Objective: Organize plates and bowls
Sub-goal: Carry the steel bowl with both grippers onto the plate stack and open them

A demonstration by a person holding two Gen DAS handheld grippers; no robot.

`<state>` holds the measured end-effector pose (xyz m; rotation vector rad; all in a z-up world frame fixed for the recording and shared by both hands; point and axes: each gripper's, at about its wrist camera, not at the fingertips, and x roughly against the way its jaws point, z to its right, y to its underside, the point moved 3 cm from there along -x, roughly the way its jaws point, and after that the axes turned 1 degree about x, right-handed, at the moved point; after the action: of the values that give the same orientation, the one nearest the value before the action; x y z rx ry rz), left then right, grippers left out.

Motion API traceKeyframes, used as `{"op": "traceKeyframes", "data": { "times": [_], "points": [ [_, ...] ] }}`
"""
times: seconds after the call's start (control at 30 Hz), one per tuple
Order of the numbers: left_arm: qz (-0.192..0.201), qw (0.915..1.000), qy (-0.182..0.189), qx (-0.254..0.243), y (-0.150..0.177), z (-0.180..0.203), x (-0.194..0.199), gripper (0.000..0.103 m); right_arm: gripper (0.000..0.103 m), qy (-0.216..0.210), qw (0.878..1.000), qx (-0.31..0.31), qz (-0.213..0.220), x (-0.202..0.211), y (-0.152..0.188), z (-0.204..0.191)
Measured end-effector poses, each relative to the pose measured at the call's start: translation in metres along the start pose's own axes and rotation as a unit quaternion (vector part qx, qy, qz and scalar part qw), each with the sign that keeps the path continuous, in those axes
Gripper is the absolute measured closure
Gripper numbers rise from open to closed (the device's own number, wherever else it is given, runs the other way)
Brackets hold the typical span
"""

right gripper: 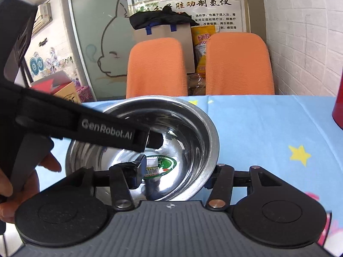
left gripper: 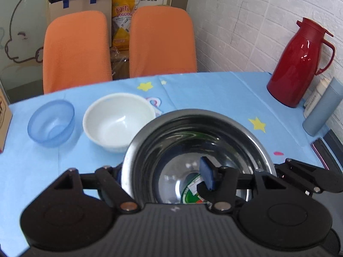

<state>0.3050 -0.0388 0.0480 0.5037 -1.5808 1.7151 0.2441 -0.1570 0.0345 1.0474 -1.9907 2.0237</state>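
Observation:
A large steel bowl point(left gripper: 197, 147) with a green sticker inside is held up off the blue tablecloth; it also fills the right wrist view point(right gripper: 188, 128). My left gripper point(left gripper: 163, 180) is shut on its left rim, one finger inside and one outside. My right gripper point(right gripper: 173, 175) is shut on its right rim, one finger inside the bowl. The left gripper's body point(right gripper: 85, 126) crosses the right wrist view. A white bowl point(left gripper: 118, 122) and a small blue translucent bowl point(left gripper: 51, 123) stand on the cloth to the far left.
A red thermos jug point(left gripper: 300, 64), a grey-blue bottle point(left gripper: 323, 107) and a white bottle point(left gripper: 314, 98) stand at the right by the brick wall. Two orange chairs point(left gripper: 160, 42) stand behind the table. A cardboard box point(left gripper: 3, 117) is at the left edge.

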Motion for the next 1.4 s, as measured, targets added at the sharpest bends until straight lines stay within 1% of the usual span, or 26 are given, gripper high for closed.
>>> {"op": "traceKeyframes", "data": {
  "times": [0.17,0.3,0.43,0.5,0.6,0.63,0.67,0.7,0.73,0.8,0.93,1.13,1.3,1.4],
  "points": [
    [-0.009,0.9998,0.018,0.009,0.052,0.007,0.022,0.048,0.006,0.013,1.000,0.003,-0.016,0.028,0.036,-0.021],
    [-0.010,0.9995,0.028,0.007,0.082,0.013,0.034,0.047,0.005,0.022,0.999,-0.006,-0.026,0.042,0.059,-0.030],
    [-0.013,0.9992,0.036,0.007,0.100,0.014,0.037,0.046,0.005,0.026,0.999,-0.013,-0.037,0.048,0.076,-0.034],
    [-0.020,0.9990,0.038,0.015,0.105,0.012,0.033,0.046,0.005,0.027,0.998,-0.013,-0.046,0.043,0.078,-0.033],
    [-0.028,0.9984,0.042,0.026,0.109,0.008,0.023,0.044,0.002,0.027,0.998,-0.012,-0.051,0.037,0.083,-0.033],
    [-0.029,0.9982,0.043,0.029,0.110,0.007,0.021,0.042,0.001,0.025,0.998,-0.015,-0.056,0.036,0.087,-0.034],
    [-0.018,0.9987,0.042,0.024,0.111,0.007,0.021,0.042,0.000,0.024,0.998,-0.013,-0.053,0.035,0.088,-0.034],
    [-0.018,0.9989,0.038,0.019,0.112,0.008,0.021,0.042,0.000,0.025,0.998,-0.007,-0.051,0.039,0.092,-0.036],
    [-0.015,0.9991,0.036,0.016,0.112,0.009,0.021,0.040,0.000,0.026,0.998,-0.002,-0.050,0.040,0.094,-0.037],
    [-0.014,0.9992,0.035,0.012,0.112,0.010,0.021,0.031,0.000,0.021,0.998,-0.007,-0.050,0.042,0.096,-0.037],
    [0.008,0.9991,0.038,0.018,0.105,0.005,0.035,0.030,0.000,0.025,0.999,-0.027,-0.040,0.053,0.097,-0.030],
    [0.058,0.9981,0.012,0.014,0.088,-0.002,0.064,0.030,0.000,0.042,0.997,-0.072,0.007,0.082,0.088,-0.005],
    [0.080,0.9966,0.014,0.011,0.076,-0.003,0.078,0.030,0.000,0.055,0.997,-0.061,0.015,0.084,0.075,0.004],
    [0.087,0.9961,0.015,0.006,0.071,-0.002,0.082,0.030,0.000,0.050,0.997,-0.056,0.019,0.082,0.066,0.006]
  ]
}}
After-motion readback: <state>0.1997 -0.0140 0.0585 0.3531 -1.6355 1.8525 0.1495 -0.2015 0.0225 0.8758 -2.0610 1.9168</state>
